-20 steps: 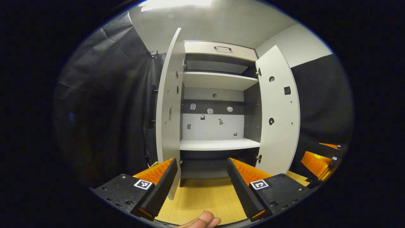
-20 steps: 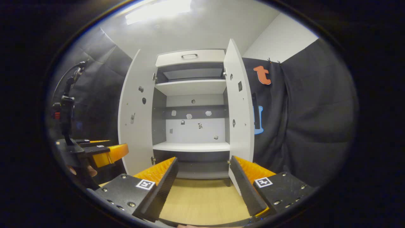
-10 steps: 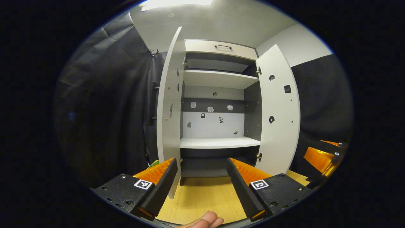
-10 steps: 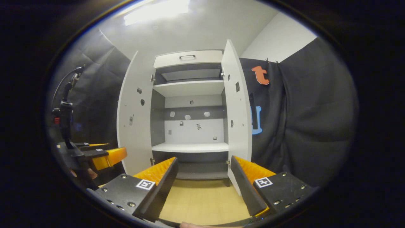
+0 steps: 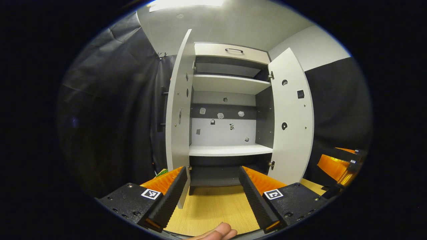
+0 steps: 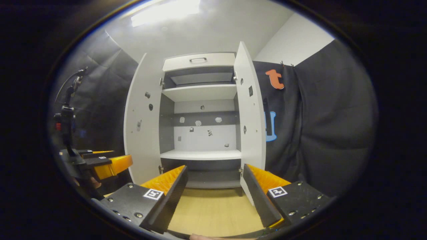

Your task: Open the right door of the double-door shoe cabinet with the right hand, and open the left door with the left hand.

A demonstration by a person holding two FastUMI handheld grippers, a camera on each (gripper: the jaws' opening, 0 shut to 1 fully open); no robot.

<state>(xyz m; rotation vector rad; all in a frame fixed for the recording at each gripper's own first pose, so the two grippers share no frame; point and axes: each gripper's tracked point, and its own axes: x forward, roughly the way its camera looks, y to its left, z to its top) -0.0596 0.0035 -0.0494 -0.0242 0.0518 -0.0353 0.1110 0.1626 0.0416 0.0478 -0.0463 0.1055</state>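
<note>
Left door (image 5: 178, 110) stands swung out, nearly edge-on in the left gripper view, while the right gripper view shows its flat pale inner face (image 6: 143, 123). The left gripper (image 5: 211, 196) is spread wide, holding nothing, ridged pads over wood-grain floor (image 5: 213, 206). Shoe cabinet (image 5: 230, 100) gapes: smooth white shelves, small bits on the back panel too tiny to make out. Right door (image 5: 293, 116) is open too, broad here, slim in the right gripper view (image 6: 250, 110). The right gripper (image 6: 213, 196) is also spread, empty.
</note>
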